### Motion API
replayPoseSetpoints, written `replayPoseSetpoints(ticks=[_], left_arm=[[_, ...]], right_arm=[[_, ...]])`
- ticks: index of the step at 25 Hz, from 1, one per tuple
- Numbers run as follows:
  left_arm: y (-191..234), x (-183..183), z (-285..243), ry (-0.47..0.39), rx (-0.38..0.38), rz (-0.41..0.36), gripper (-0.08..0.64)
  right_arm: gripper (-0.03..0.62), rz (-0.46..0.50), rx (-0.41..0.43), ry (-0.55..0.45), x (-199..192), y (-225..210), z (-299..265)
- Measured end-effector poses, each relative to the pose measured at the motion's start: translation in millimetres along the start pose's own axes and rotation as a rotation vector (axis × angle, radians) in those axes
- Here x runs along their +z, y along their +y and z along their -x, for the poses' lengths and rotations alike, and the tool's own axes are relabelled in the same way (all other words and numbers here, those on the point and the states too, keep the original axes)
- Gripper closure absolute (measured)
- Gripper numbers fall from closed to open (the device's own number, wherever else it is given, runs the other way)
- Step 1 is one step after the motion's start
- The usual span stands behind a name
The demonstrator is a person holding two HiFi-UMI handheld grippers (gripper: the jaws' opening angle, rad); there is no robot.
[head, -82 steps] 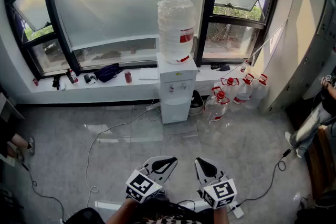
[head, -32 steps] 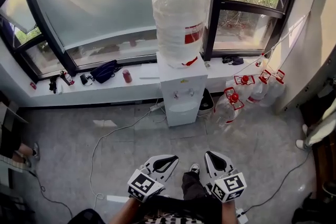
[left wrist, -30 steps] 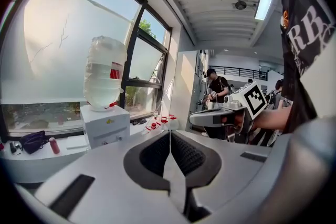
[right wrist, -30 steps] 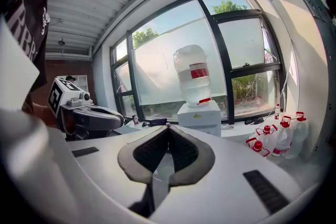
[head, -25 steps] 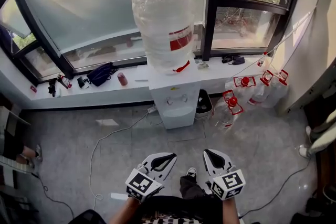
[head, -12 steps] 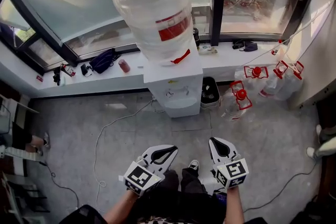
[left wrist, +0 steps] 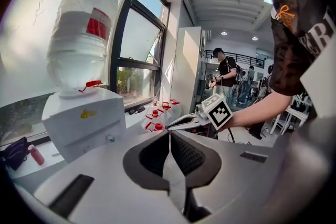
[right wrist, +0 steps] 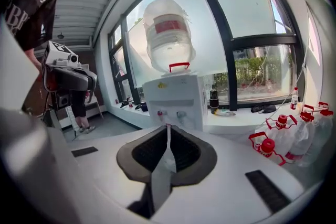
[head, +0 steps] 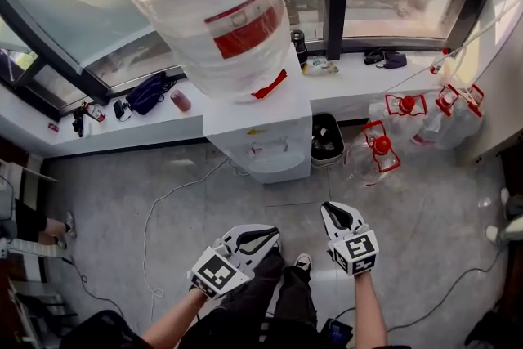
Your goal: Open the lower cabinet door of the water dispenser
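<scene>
A dark-framed window wall (head: 335,4) and a glossy grey tiled floor (head: 163,200) surround a boxy white water dispenser (head: 270,135). It stands upright against the white sill (head: 131,127), long axis vertical, tap side facing the person. A ribbed, clear plastic bottle (head: 212,4) with a red label sits inverted on top. The lower cabinet door (head: 276,169), steeply foreshortened from above, looks closed. Rounded clear jugs (head: 384,151) with red caps cluster on the floor to the dispenser's right.

Both bare forearms reach forward, each holding a smooth white plastic gripper angled slightly down toward the dispenser and well apart from it. The left gripper (head: 270,234) and right gripper (head: 329,208) both have their jaws pressed together on nothing, their black ribbed pads (right wrist: 184,152) meeting at the tips.
</scene>
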State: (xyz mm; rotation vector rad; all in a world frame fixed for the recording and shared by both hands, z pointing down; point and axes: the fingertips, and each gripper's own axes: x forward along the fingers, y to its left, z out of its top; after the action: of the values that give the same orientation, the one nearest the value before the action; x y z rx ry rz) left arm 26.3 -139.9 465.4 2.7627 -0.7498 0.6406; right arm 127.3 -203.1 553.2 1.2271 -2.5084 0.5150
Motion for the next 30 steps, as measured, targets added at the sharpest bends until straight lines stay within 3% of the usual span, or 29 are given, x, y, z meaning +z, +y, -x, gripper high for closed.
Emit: replayPoseSetpoints(ticks=[7,13,17,23,30], left_arm=[[44.0,-70.6,-71.5,0.012,-0.035,-0.04,0.541],[76.3,-144.8,-125.3,0.047,-0.058,-0.06,0.541],[95.5,-175.9,-158.7,0.058,-0.068,-0.078,0.541],[116.0,-203.3,-193.3,0.063,-0.088,-0.114,0.541],[137.4,-238.9,-213.0,0.081,-0.074,-0.121,0.541]], right_arm=[[0.54,0.035,-0.001,0.058,-84.1,-58.4,-88.5],[0.474,0.005,0.003,0.093,-164.4,-103.3,-174.4],[0.45,-0.001,0.006,0.098,-204.5,-131.6,-227.0],[0.398,0.025,0.04,0.099,-234.8,-157.0,-286.5],[0.319,0.13,0.104,0.112,-247.5,-173.9,-337.4]])
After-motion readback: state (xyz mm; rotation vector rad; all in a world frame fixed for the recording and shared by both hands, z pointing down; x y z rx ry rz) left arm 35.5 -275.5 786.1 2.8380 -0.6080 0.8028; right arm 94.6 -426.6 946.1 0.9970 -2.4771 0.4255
